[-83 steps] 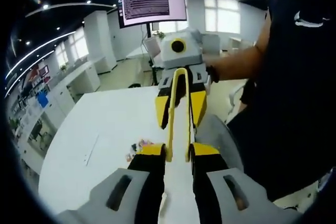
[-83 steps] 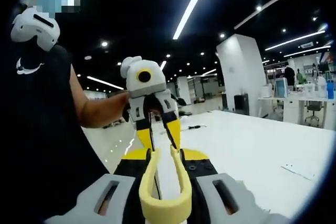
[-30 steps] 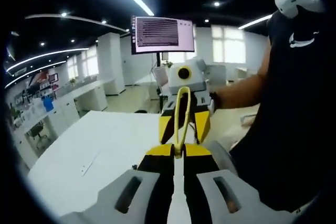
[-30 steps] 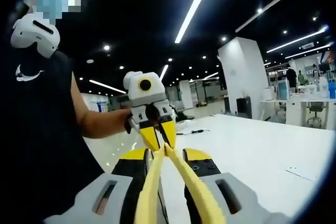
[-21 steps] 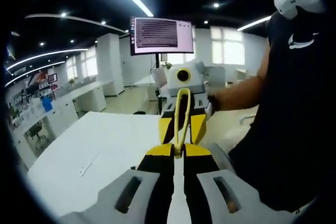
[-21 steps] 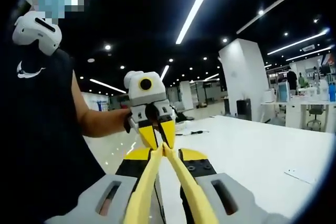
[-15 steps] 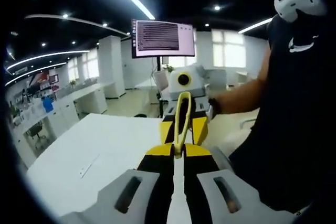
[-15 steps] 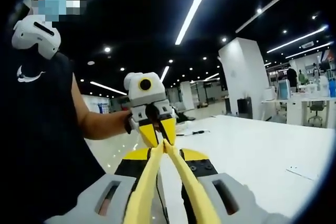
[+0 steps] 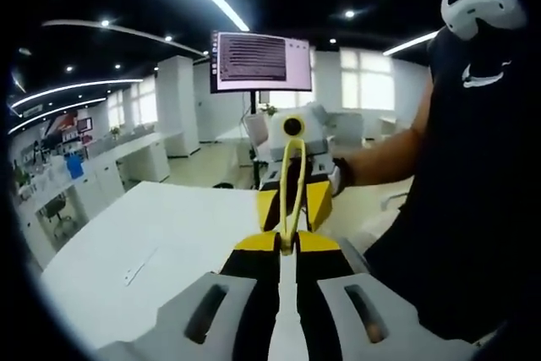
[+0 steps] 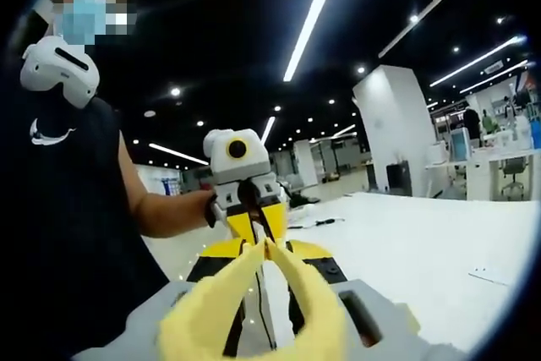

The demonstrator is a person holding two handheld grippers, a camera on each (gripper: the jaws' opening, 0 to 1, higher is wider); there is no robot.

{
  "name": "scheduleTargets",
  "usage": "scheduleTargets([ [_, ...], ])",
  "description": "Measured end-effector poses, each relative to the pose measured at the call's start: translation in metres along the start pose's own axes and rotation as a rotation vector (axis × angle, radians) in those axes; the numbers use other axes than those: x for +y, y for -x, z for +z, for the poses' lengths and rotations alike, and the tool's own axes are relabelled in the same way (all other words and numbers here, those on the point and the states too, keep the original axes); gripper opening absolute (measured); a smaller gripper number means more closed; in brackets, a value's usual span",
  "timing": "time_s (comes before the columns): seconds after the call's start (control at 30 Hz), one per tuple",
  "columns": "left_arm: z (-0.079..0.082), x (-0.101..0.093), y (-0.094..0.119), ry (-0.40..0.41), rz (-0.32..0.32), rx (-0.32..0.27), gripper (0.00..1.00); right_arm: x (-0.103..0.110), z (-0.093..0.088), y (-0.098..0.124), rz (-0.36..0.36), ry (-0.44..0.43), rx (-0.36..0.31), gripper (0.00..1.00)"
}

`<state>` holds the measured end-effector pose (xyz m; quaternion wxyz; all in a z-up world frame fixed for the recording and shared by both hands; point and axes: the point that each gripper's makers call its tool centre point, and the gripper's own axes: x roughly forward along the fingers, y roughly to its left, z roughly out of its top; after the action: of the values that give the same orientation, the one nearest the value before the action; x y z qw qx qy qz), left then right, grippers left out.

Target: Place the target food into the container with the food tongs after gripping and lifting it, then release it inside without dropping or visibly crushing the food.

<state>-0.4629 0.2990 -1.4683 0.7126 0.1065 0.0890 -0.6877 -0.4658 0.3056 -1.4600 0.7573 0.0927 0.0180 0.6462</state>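
Note:
The yellow food tongs [image 9: 292, 166] hang in the air between my two grippers, which face each other above a white table [image 9: 169, 234]. My left gripper [image 9: 287, 243] is shut on the tongs' two tips, pressing them together. My right gripper [image 9: 292, 213] grips the looped end of the tongs between its yellow jaws. In the right gripper view the tongs' arms [image 10: 297, 281] rise from my right gripper [image 10: 265, 251] and meet at the left gripper [image 10: 256, 230].
A person in a dark shirt [image 9: 473, 166] [image 10: 59, 192] holds both grippers, one forearm reaching out to each. A monitor on a stand [image 9: 260, 61] is behind the table. A small slip [image 9: 135, 270] [image 10: 490, 275] lies on the table.
My left gripper closed on the tongs' tips, and the spread arms came together. In the last second both grippers have held still, apart from a slight shift of view.

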Motion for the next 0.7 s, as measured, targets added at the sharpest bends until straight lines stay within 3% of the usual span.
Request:
scheduleTargets([
  [0.33,-0.001,-0.003,0.002,-0.015,-0.009,0.051,0.01,0.004,-0.01,-0.002,0.008,-0.013,0.055,0.15],
  [0.5,-0.003,0.0,0.002,-0.005,0.002,0.05,0.01,-0.001,-0.004,-0.003,-0.006,-0.004,0.005,0.17],
  [0.57,-0.001,0.0,0.002,0.005,0.012,0.018,0.0,-0.001,0.002,-0.002,-0.009,-0.019,-0.035,0.17],
  [0.7,0.001,-0.002,0.001,0.005,0.014,0.01,0.0,0.0,0.003,-0.001,-0.003,-0.021,-0.045,0.18],
])
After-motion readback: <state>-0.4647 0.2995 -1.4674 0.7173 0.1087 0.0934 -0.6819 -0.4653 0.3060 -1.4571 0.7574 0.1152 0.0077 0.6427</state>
